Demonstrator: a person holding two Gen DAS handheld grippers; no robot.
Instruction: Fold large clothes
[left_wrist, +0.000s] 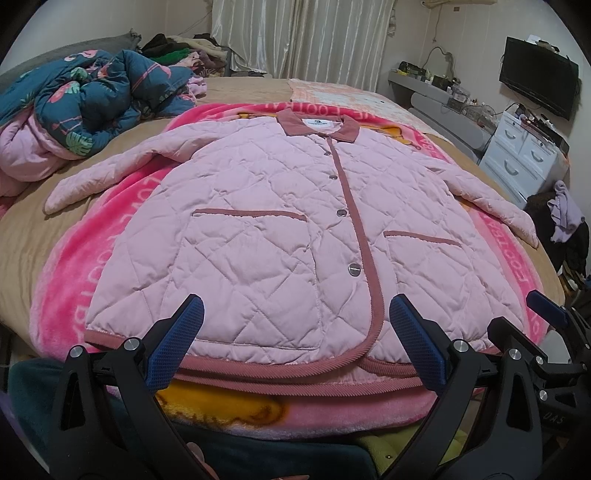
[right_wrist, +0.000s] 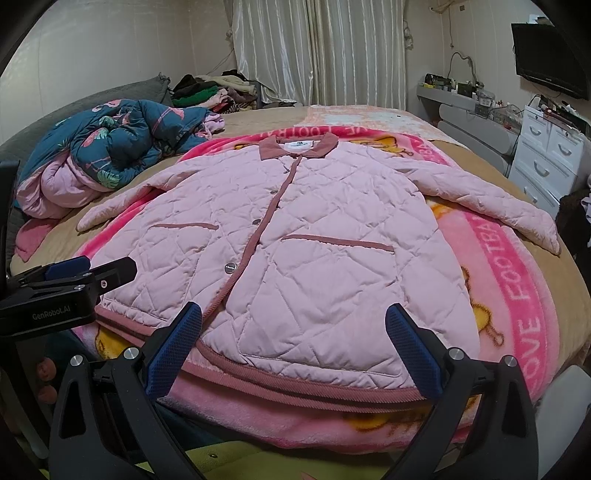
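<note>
A pink quilted jacket (left_wrist: 266, 221) with a dusty-rose collar and trim lies flat, front up and buttoned, sleeves spread to both sides, on a bright pink blanket (left_wrist: 122, 206) on the bed. It also shows in the right wrist view (right_wrist: 314, 236). My left gripper (left_wrist: 295, 332) is open and empty, hovering just before the jacket's hem, left of its middle. My right gripper (right_wrist: 295, 332) is open and empty before the hem's right part. The right gripper also shows at the left wrist view's right edge (left_wrist: 546, 310), and the left gripper at the right wrist view's left edge (right_wrist: 88, 269).
A crumpled teal flamingo-print quilt (left_wrist: 81, 103) lies at the bed's far left, with a heap of clothes (left_wrist: 181, 51) behind it. White drawers (left_wrist: 524, 155), a cluttered shelf and a wall television (left_wrist: 539, 77) stand at the right. Curtains hang behind.
</note>
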